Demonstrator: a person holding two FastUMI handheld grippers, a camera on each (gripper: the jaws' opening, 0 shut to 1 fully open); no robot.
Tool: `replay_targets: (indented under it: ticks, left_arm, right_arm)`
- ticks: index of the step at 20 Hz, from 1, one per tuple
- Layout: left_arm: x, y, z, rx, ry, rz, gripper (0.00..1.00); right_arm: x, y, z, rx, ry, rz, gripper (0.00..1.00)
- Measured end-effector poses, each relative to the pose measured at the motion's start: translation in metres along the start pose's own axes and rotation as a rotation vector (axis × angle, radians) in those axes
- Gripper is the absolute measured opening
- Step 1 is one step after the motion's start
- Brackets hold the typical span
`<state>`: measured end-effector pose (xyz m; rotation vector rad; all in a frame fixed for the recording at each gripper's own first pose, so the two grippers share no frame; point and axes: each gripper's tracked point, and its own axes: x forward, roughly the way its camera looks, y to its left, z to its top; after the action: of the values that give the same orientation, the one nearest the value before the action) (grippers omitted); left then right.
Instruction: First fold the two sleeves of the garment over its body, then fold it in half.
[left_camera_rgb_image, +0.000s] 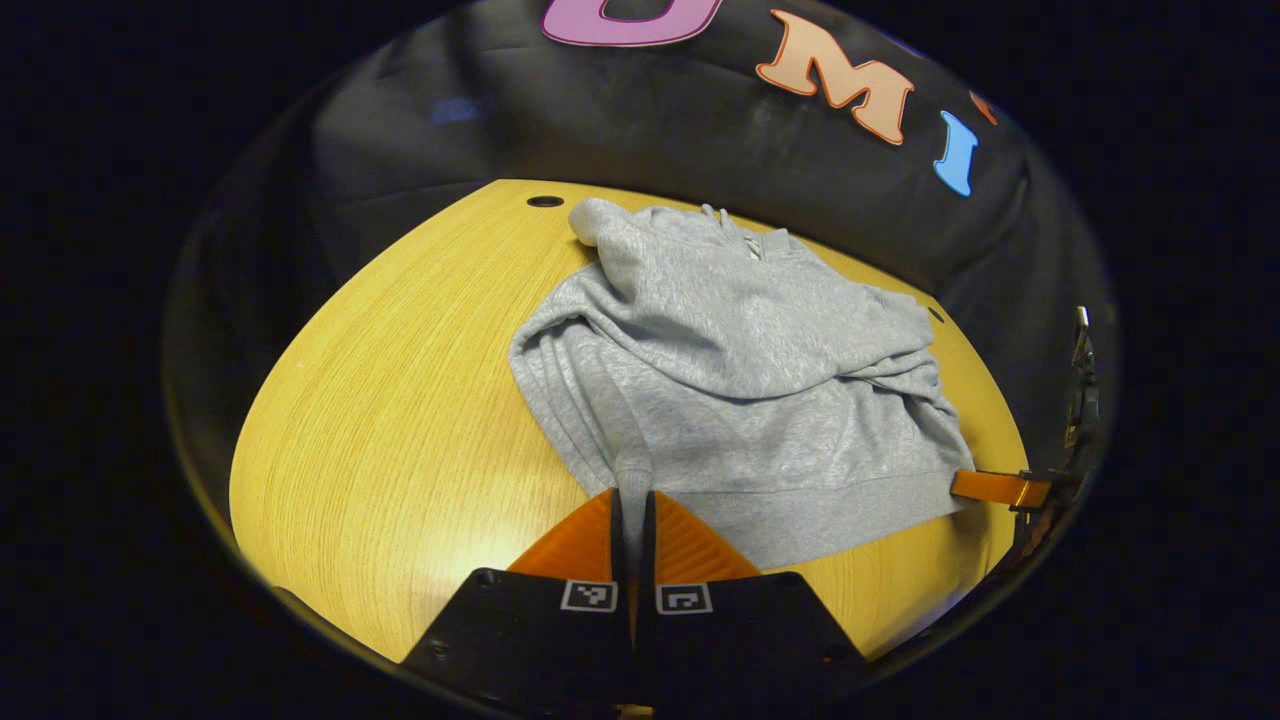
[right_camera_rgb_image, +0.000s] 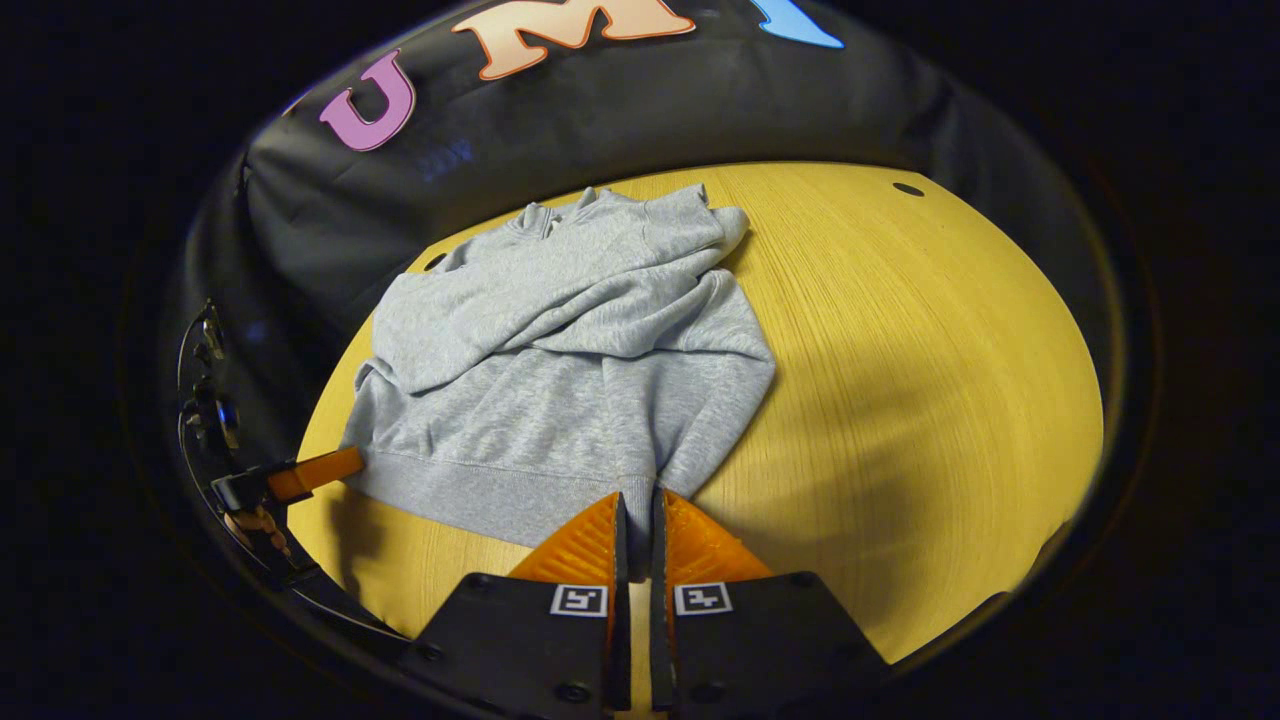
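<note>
With both sleeves folded over the grey hoodie (left_camera_rgb_image: 740, 380), the left gripper (left_camera_rgb_image: 632, 500) and right gripper (right_camera_rgb_image: 636, 510) each pinch a hem corner; the half-fold remains.

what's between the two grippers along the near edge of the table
The grey hoodie's ribbed hem spans it. In the left gripper view the left gripper pinches one bottom corner and the right gripper meets the other; no bare wood between.

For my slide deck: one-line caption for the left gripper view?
Left gripper pinches the hem of a grey fleece sweatshirt, sleeves folded, on a yellow wooden table.
</note>
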<state>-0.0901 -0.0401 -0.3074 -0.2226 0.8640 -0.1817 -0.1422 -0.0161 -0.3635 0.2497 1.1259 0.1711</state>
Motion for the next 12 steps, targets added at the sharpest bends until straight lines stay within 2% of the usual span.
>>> replay_targets:
  ticks: [6, 12]
  left_arm:
    - [-0.015, -0.011, 0.014, -0.037, 0.025, -0.023, 0.0]
    - [-0.027, -0.02, 0.064, -0.054, -0.017, -0.063, 0.0]
  right_arm:
    - [-0.023, 0.012, 0.041, 0.064, -0.07, 0.047, 0.1]
    - [-0.04, 0.027, 0.094, 0.125, -0.127, 0.111, 0.1]
